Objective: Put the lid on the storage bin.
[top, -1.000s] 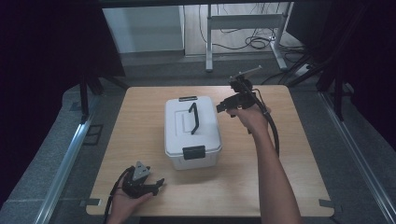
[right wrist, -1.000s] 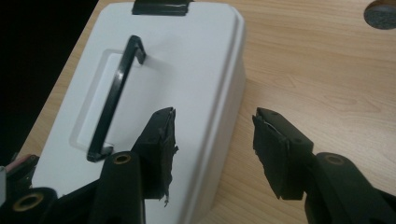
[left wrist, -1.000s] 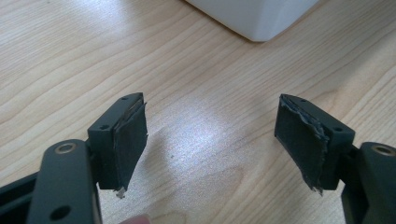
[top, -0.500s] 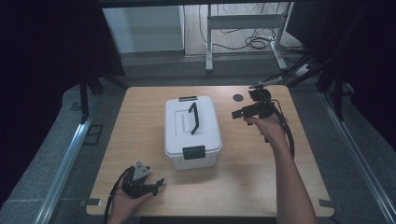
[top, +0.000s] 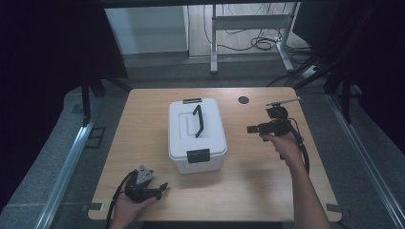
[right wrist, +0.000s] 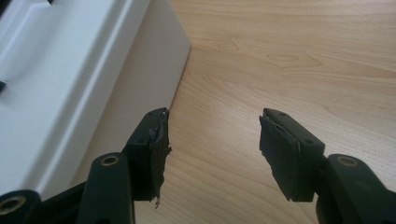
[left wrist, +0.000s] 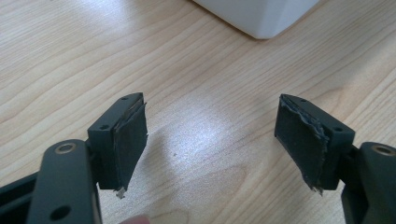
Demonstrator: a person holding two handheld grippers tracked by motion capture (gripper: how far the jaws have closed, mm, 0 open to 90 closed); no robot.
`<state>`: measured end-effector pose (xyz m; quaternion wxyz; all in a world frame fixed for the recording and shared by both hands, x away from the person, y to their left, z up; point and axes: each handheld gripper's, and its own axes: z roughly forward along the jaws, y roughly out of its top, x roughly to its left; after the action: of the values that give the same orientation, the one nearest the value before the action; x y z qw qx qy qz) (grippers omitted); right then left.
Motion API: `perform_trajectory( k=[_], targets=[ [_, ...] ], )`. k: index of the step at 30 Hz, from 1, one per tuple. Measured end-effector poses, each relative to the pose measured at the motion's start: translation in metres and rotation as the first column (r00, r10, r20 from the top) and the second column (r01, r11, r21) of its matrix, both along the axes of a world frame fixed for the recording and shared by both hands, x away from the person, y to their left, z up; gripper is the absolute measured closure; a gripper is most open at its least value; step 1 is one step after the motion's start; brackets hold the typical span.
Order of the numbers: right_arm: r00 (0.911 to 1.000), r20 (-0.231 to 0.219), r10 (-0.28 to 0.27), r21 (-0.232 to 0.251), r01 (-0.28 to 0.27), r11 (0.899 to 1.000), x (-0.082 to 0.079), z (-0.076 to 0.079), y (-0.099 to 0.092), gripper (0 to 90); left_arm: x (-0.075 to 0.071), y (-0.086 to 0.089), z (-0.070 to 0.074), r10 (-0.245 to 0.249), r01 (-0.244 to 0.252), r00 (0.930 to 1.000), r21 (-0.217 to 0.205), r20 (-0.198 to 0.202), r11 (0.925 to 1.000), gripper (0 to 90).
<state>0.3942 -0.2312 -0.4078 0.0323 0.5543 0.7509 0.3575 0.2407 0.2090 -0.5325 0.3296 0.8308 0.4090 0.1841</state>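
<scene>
The white box [top: 197, 135] sits mid-table [top: 143, 109], its black handle [top: 198, 120] up on the lid. Off its near left corner, my left claw [top: 160, 187] rests wide open and empty. To the box's right, my right claw [top: 252, 129] has just been opening, with nothing between its jaws.

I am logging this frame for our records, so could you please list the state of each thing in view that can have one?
white box: lid down, front latch closed, black handle lying on the lid.
left gripper: open, nothing between the jaws, resting low at the table's near edge.
right gripper: open, jaws just been opening, nothing between them, beside the box's right side.
</scene>
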Motion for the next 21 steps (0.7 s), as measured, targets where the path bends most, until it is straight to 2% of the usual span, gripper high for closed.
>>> perform_trajectory(
  k=[3,7,9,13,14,18,21],
  targets=[
    [0.9996,0.026,-0.005,-0.015,0.005,1.000,-0.005,-0.008,-0.003,42.7,0.000,0.000,0.000,0.001,-0.001,1.0000,-0.001,0.001,1.0000,25.5],
    [0.9986,0.052,-0.009,0.006,0.009,1.000,-0.013,-0.020,-0.009,42.4,0.000,0.000,0.000,0.001,-0.001,1.0000,0.001,0.001,1.0000,25.6],
    [0.9978,0.064,-0.019,-0.001,0.019,1.000,-0.018,-0.027,-0.012,42.1,0.000,0.000,0.000,0.002,-0.002,1.0000,0.002,0.000,1.0000,25.5],
    [0.9971,0.072,-0.026,0.014,0.025,1.000,-0.027,-0.042,-0.020,40.7,0.000,0.000,0.000,0.004,-0.004,1.0000,0.006,-0.001,1.0000,25.5],
    [0.9957,0.089,-0.028,0.002,0.028,1.000,-0.030,-0.046,-0.022,40.8,0.000,0.000,0.000,0.003,-0.003,1.0000,0.005,-0.001,1.0000,25.5],
    [0.9908,0.131,-0.035,0.015,0.033,0.999,-0.039,-0.057,-0.025,40.7,0.000,-0.001,0.000,0.003,-0.003,1.0000,0.010,-0.002,0.9999,25.5],
    [0.9855,0.166,-0.035,0.008,0.034,0.999,-0.046,-0.066,-0.024,40.7,-0.001,-0.001,0.000,0.003,-0.003,1.0000,0.011,-0.002,0.9999,25.5]
  ],
)
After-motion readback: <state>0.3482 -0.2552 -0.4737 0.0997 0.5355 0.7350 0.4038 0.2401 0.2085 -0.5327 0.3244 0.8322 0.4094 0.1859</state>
